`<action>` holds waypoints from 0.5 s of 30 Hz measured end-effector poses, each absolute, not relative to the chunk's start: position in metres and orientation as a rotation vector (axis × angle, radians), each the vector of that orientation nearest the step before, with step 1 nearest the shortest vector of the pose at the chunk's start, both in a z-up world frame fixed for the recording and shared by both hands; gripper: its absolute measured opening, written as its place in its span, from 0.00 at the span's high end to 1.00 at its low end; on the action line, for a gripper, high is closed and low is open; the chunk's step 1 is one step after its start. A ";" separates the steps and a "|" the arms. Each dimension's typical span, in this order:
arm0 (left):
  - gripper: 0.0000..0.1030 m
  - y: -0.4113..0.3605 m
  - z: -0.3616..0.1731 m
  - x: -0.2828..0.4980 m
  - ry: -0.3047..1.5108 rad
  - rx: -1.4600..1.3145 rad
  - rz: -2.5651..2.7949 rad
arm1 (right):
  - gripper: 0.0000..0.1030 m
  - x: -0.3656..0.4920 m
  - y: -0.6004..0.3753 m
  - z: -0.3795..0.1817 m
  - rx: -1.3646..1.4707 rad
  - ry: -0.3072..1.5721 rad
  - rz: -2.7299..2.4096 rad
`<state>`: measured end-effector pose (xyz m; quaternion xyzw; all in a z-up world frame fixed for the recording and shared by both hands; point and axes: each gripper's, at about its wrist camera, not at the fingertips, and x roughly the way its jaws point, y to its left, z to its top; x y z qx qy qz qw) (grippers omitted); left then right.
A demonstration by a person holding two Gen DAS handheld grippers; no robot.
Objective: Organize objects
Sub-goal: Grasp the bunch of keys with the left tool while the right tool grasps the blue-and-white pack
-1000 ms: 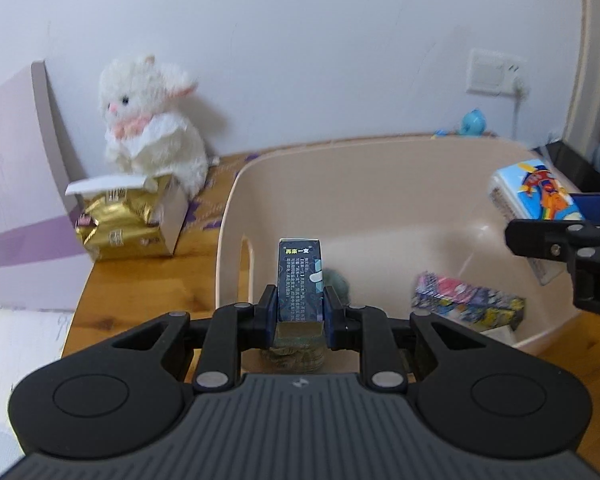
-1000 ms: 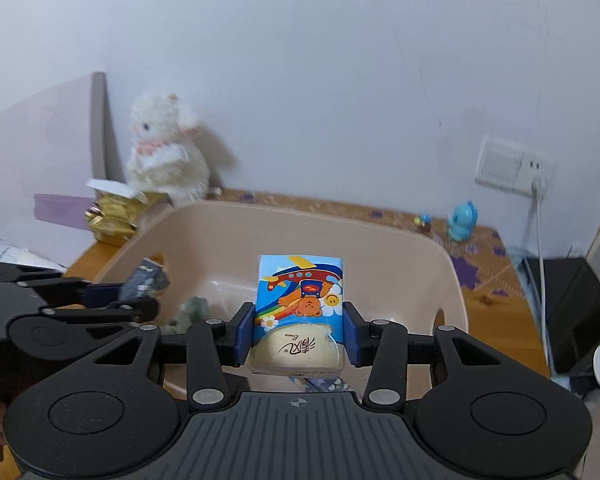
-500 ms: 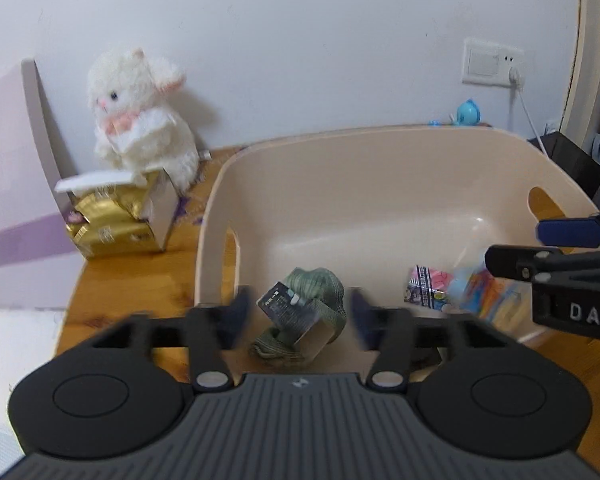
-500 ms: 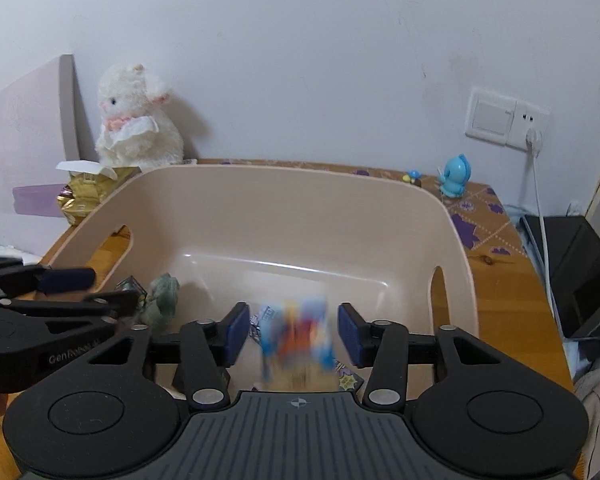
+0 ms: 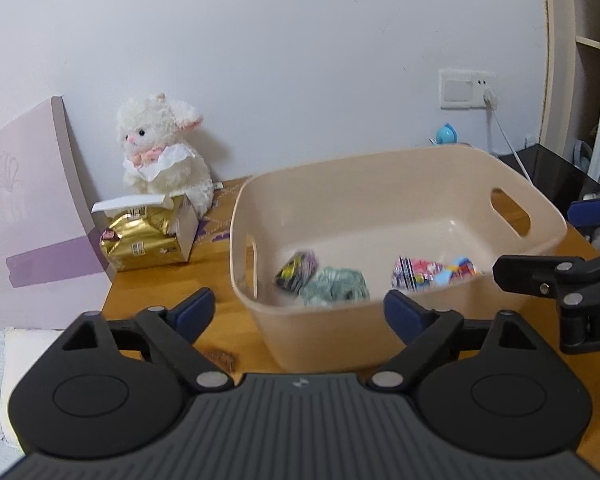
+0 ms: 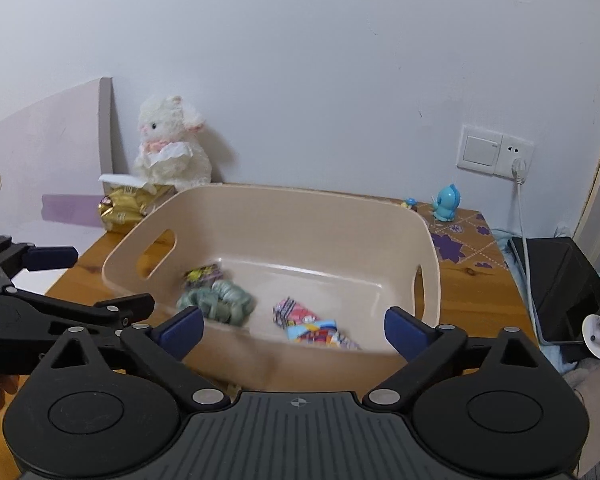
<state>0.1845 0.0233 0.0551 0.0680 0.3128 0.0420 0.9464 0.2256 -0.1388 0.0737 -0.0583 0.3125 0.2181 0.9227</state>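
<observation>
A beige plastic bin [image 5: 380,184] [image 6: 300,216] with handle cut-outs stands on the wooden table. Inside lie a small dark box [image 5: 296,270] [image 6: 202,274], a green-grey cloth bundle [image 5: 336,286] [image 6: 220,300], a colourful flat packet [image 5: 416,272] [image 6: 290,310] and a blue tissue pack [image 5: 458,268] [image 6: 320,330]. My left gripper [image 5: 298,312] is open and empty above the bin's near wall. My right gripper [image 6: 294,330] is open and empty above the bin's near edge. Each gripper shows in the other's view, the right one [image 5: 556,280] and the left one [image 6: 60,280].
A white plush lamb [image 5: 160,160] [image 6: 172,148] sits at the back left behind a gold tissue box [image 5: 148,236] [image 6: 128,204]. A pink board [image 5: 28,208] leans at the left. A blue figurine [image 6: 446,202], wall socket with cable [image 6: 516,156] and black box [image 6: 560,280] are at the right.
Both grippers opened and dropped their loads into the bin: the dark box from the left, the tissue pack from the right. Both then pulled back and up from the bin.
</observation>
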 end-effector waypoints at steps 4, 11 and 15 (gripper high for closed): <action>0.08 0.026 0.043 0.169 0.654 0.151 0.089 | 0.03 0.212 -0.140 0.061 -0.123 0.671 0.462; 0.08 0.040 0.010 0.154 0.724 0.127 0.086 | 0.03 0.201 -0.129 0.027 -0.141 0.752 0.478; 0.08 0.044 -0.005 0.150 0.753 0.138 0.101 | 0.03 0.200 -0.122 0.010 -0.132 0.798 0.490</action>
